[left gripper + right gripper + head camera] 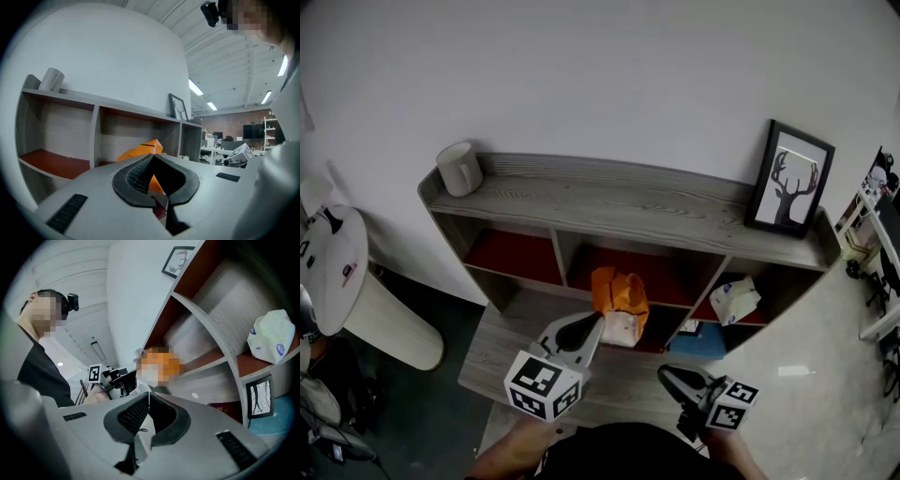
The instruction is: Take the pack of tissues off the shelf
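An orange and white pack of tissues [619, 298] hangs at the mouth of the shelf's middle compartment, above the lower board. My left gripper [598, 324] is shut on its near edge. In the left gripper view, orange wrapper [140, 150] shows past the closed jaws and a strip of it is pinched between the pads of the left gripper [153, 158]. My right gripper [666, 373] hovers low at the right, in front of the shelf. Its jaws are shut with nothing in them, as the right gripper view shows [149, 394].
The grey wooden shelf [609, 202] carries a white mug [459, 169] on top at the left and a framed deer picture [789, 178] at the right. A white pack [733, 300] lies in the right compartment above a blue item [698, 342]. A round white table [337, 272] stands at the left.
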`<state>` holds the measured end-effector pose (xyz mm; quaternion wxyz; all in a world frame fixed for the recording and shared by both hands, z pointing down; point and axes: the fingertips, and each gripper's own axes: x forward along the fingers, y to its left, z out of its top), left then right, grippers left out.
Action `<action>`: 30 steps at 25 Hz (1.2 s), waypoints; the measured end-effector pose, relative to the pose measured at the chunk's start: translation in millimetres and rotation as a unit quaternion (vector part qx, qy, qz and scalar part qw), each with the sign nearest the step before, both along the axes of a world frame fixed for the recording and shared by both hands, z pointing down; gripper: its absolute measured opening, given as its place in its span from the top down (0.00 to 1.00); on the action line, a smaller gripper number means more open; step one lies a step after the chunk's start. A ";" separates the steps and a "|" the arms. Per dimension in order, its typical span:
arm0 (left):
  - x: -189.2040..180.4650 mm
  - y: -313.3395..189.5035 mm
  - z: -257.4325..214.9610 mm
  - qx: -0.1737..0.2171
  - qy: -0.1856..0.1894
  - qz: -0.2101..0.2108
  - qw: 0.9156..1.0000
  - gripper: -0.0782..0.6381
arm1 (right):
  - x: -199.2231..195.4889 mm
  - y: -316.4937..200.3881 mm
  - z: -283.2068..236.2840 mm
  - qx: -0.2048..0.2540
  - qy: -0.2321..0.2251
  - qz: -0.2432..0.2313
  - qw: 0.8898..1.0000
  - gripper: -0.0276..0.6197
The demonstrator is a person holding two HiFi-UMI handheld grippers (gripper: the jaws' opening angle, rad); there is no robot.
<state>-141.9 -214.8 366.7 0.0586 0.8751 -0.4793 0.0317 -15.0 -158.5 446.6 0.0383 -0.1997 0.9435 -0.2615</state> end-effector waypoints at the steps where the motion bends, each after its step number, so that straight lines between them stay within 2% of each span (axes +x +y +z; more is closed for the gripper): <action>1: -1.0 3.2 -0.9 0.001 0.004 0.000 1.000 0.87 | -0.7 -0.5 -0.8 0.001 0.001 0.000 1.000 0.93; 11: -7.8 32.3 9.5 -0.011 0.033 0.006 0.999 0.87 | 1.0 -13.3 -2.9 0.004 0.014 0.007 1.000 0.93; 23: -45.1 46.0 58.6 -0.051 0.047 -0.046 0.997 0.87 | -24.7 -16.8 -1.8 0.003 0.030 -0.021 0.999 0.93; 30: -58.9 45.3 75.5 -0.062 0.053 -0.053 0.995 0.87 | -36.7 -12.4 0.2 -0.002 0.041 -0.029 0.999 0.93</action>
